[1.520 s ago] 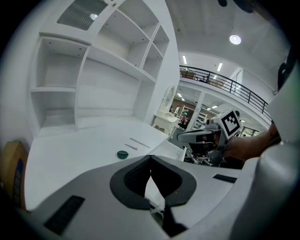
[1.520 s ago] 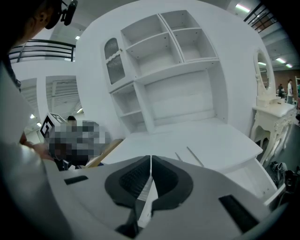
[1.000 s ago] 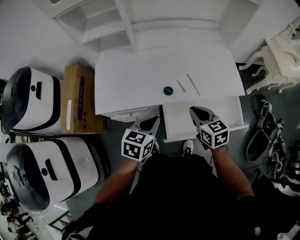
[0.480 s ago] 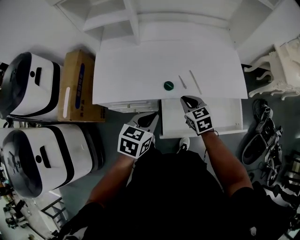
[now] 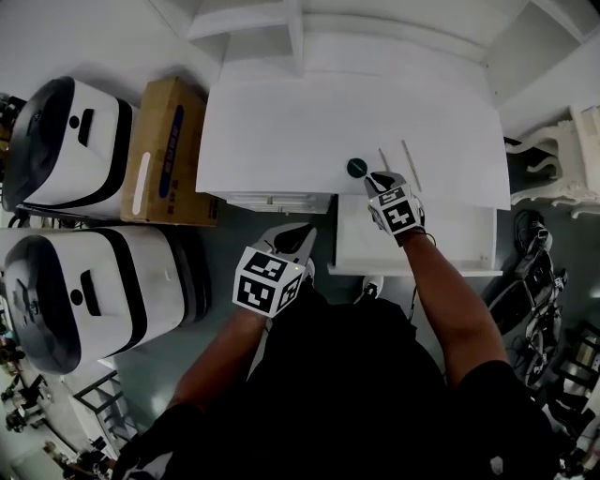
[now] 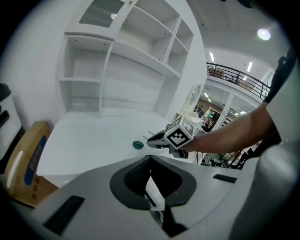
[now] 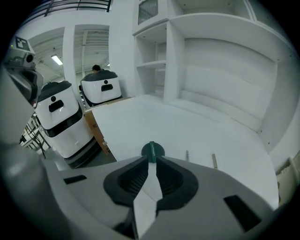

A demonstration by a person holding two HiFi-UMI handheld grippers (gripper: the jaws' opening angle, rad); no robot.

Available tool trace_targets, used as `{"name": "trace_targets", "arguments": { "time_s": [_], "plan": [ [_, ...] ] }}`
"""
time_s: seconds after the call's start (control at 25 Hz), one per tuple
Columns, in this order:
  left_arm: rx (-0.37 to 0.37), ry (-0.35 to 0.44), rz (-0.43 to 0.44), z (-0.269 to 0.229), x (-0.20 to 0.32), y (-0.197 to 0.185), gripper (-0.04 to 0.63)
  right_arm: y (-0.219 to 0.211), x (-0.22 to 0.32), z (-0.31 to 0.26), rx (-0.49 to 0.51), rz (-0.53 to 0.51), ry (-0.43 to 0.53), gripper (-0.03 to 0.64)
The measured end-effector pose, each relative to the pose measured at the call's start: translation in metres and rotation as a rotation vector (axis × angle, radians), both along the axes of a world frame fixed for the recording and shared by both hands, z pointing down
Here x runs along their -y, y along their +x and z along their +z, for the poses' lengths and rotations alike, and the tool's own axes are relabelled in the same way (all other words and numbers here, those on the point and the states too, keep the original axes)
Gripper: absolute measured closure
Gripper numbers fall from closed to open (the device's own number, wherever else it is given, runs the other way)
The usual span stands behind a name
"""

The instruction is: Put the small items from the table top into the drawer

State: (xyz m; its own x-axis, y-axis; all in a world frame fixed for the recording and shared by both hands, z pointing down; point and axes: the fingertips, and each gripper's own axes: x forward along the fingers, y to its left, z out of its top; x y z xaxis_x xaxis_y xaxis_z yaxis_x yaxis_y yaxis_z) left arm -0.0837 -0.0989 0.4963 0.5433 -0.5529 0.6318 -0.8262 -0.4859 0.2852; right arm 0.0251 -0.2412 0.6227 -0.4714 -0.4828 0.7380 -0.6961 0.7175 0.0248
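A small round green disc [image 5: 356, 168] lies flat near the front edge of the white surface [image 5: 281, 131], right above the inner corner of the open drawer [image 5: 450, 239]. Just to its right lie two thin pale sticks, a short one [image 5: 383, 159] and a longer one [image 5: 411, 166], both slanted and apart from each other. Nothing stands between the disc and the drawer except the right claw [image 5: 376, 178] itself.

The right forearm reaches forward over the drawer, marker cube uppermost. In the right gripper view the jaws are a narrow gap apart and the disc sits right at their tips. The left gripper view shows it on the surface just beside the claw's nose, not lifted.

The left claw [image 5: 298, 232] is held back close to the body, below the front edge of the surface. It points towards the closed drawer front [image 5: 272, 201] beside the open one, its jaws pressed together with nothing between them.

White shelving [image 5: 272, 28] rises behind the surface. A cardboard box [image 5: 169, 155] stands against its left side, and two white-and-black machines [image 5: 66, 141] [image 5: 84, 309] stand further left. An ornate white chair [image 5: 562, 159] stands at the right.
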Motion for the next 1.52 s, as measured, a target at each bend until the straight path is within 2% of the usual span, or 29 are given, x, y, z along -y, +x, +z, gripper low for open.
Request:
{"name": "trace_targets", "arguments": {
  "time_s": [0.12,0.64,1.08,1.52],
  "plan": [
    [0.0,-0.009,-0.031,0.003,-0.001,-0.009,0.592,-0.006,0.004,0.015,-0.036,-0.032,-0.028,0.55],
    [-0.002,-0.031,-0.069,0.007,0.006,-0.016,0.592,-0.011,0.022,0.04,-0.088,-0.064,-0.079,0.551],
    [-0.003,-0.036,-0.028,0.01,0.017,-0.003,0.592,-0.012,0.022,0.042,-0.028,-0.033,-0.137,0.565],
    [0.001,-0.037,0.021,0.013,0.026,0.008,0.592,-0.008,0.015,0.024,0.02,-0.02,-0.103,0.583]
  ]
}}
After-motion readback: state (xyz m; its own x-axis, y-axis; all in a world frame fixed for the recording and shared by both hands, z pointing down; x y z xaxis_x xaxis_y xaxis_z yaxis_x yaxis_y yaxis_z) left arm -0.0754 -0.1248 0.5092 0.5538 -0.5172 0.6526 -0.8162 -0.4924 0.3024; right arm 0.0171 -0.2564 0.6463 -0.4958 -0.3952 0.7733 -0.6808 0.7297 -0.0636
